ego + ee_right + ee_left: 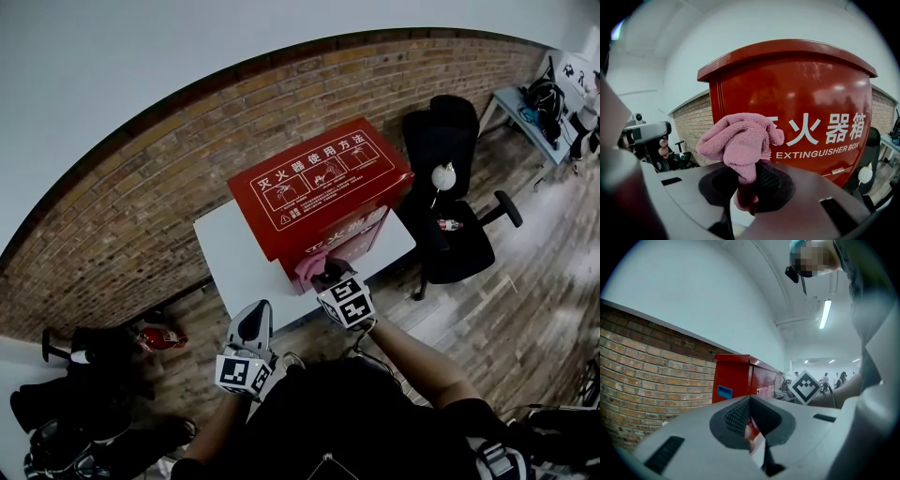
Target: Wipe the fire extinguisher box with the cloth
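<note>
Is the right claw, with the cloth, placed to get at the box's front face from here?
Probably yes: the right claw holds the cloth right before the fire extinguisher box, with nothing between them.

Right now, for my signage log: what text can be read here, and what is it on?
"灭火器使用方法": on the lid of the fire extinguisher box, head view.
"火器箱": on the box front; the start is hidden by the cloth.
"EXTINGUISHER BOX": on the box front, just below that.
Small print by the lid's pictograms: too small to read.
Print on the blue label on the box's side: blurred.
</note>
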Tool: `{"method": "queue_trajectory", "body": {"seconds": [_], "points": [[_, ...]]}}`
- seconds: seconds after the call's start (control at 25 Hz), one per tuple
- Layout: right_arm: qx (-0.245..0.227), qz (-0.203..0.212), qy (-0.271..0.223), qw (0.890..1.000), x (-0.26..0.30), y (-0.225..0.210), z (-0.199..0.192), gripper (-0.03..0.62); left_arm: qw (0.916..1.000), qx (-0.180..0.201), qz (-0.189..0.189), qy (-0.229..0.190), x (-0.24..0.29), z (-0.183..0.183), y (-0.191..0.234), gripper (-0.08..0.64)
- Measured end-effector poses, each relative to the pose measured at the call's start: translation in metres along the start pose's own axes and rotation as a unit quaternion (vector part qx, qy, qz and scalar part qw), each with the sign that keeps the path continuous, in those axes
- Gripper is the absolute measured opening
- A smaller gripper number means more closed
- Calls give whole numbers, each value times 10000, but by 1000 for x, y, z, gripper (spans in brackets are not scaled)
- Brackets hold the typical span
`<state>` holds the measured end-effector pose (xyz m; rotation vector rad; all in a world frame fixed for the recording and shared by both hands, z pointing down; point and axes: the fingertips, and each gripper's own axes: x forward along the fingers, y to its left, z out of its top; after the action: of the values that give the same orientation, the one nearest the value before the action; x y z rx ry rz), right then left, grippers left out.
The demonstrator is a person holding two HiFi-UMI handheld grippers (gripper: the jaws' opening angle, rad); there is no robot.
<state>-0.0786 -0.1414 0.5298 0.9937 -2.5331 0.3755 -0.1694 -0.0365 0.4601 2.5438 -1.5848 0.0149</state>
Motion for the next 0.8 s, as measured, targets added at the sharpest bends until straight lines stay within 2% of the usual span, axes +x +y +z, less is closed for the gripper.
{"method": "queue_trajectory", "body": {"seconds": [0.8], "points": [[-17,-119,71,9999,-11,-47,-9,77,9999,-103,71,22,23,-2,-21,23]]}}
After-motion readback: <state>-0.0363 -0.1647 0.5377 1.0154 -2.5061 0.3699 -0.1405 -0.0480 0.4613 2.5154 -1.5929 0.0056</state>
